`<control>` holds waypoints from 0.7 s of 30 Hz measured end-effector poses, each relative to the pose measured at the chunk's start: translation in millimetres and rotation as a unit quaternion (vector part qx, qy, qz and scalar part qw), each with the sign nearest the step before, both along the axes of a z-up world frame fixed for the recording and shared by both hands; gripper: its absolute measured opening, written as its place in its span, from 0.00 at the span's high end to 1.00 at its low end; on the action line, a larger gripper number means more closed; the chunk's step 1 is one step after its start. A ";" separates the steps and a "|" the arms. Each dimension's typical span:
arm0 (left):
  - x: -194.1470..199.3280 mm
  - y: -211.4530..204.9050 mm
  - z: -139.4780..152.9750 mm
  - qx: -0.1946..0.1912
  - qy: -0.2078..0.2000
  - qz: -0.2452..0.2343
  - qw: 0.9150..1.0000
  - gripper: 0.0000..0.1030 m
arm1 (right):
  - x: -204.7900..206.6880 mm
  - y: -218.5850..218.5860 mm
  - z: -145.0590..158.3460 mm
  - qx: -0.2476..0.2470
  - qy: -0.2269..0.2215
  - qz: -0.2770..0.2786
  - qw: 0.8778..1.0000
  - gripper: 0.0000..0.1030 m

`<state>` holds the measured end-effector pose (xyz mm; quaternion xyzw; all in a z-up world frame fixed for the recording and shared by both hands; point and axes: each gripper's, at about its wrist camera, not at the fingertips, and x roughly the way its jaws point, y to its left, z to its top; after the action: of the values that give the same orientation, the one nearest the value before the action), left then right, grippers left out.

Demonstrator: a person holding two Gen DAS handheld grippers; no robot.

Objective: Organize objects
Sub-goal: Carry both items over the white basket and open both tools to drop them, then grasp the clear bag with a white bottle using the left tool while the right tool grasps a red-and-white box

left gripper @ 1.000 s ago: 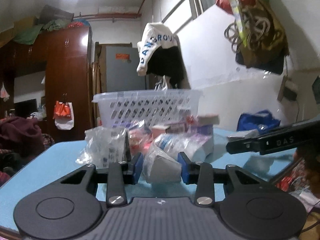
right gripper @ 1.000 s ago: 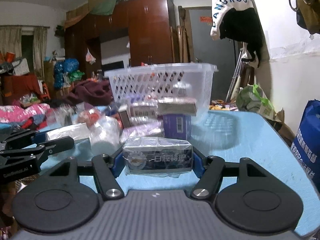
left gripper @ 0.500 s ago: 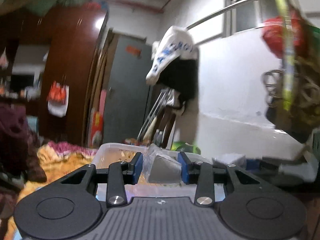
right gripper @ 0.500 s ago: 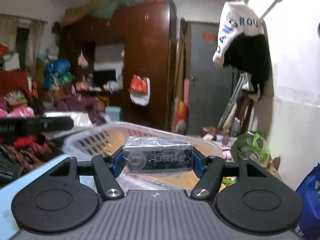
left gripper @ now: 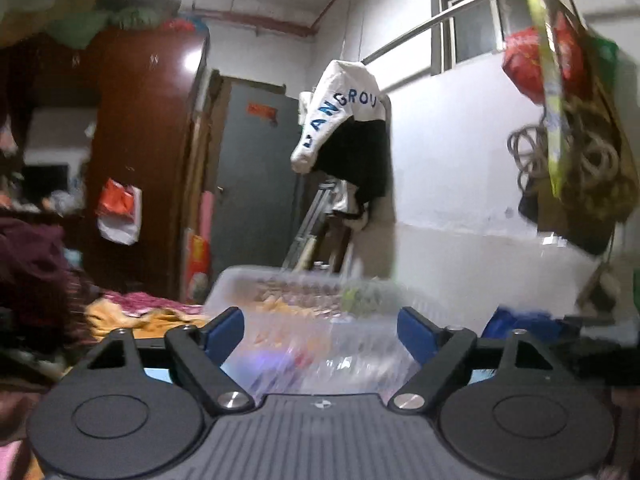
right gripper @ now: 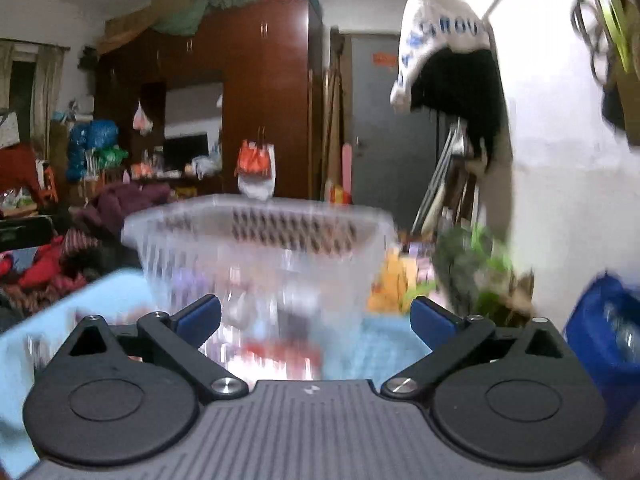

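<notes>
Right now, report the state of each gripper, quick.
Left gripper: jaws have just been opening, now open, nothing between them.
Right gripper: jaws have just been opening, now open, nothing between them.

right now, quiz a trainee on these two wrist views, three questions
1. True or false: the right gripper holds a box.
2. What stands ahead of both grippers? A) basket B) kettle C) lamp
3. Fill in: the left gripper has its jaws ____.

Key: 1. False; both grippers' jaws have just been opening, with nothing between them. 2. A, the white basket, on the blue table. 3. open.
</notes>
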<state>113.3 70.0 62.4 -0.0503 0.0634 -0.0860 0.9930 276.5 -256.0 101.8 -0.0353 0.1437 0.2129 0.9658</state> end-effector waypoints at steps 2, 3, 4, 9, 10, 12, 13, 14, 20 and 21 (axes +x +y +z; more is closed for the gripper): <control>-25.6 0.8 -23.1 0.012 -0.001 0.005 1.000 0.16 | 4.6 -1.0 -11.4 0.007 0.027 0.010 1.000 0.00; -33.9 3.0 -32.0 0.009 0.002 0.005 1.000 0.16 | 6.2 -0.9 -15.1 0.008 0.034 0.008 0.999 0.00; -41.1 5.5 -42.2 0.000 0.008 0.006 1.000 0.16 | 6.4 0.6 -18.0 0.009 0.034 0.006 0.999 0.00; -44.1 6.1 -67.7 0.011 0.030 0.004 0.999 0.16 | 12.8 12.7 -20.1 0.008 0.035 0.001 0.999 0.00; -41.2 2.7 -69.2 0.023 0.034 0.004 0.999 0.16 | 11.7 13.8 -20.8 0.009 0.036 0.000 0.999 0.00; -40.0 0.1 -72.9 0.035 0.039 0.006 0.999 0.16 | 11.1 13.0 -25.8 0.011 0.042 0.001 0.999 0.00; -38.9 -0.7 -74.1 0.036 0.043 0.006 0.998 0.16 | 10.7 12.7 -28.1 0.011 0.045 0.001 0.999 0.00; -36.5 -1.7 -75.0 0.037 0.047 0.006 0.998 0.17 | 10.1 12.6 -31.6 0.008 0.048 0.000 0.999 0.00; -33.4 -0.2 -87.3 0.037 0.060 0.010 0.997 0.52 | 12.5 20.4 -35.1 -0.010 0.045 -0.012 0.999 0.00; -35.1 0.6 -91.0 0.035 0.061 0.009 0.997 0.56 | 13.2 21.5 -35.5 -0.011 0.047 -0.010 0.999 0.02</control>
<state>78.2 70.6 -28.6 -0.0212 0.1267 -0.0711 0.9892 289.7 -234.5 66.4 -0.0347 0.1921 0.2027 0.9596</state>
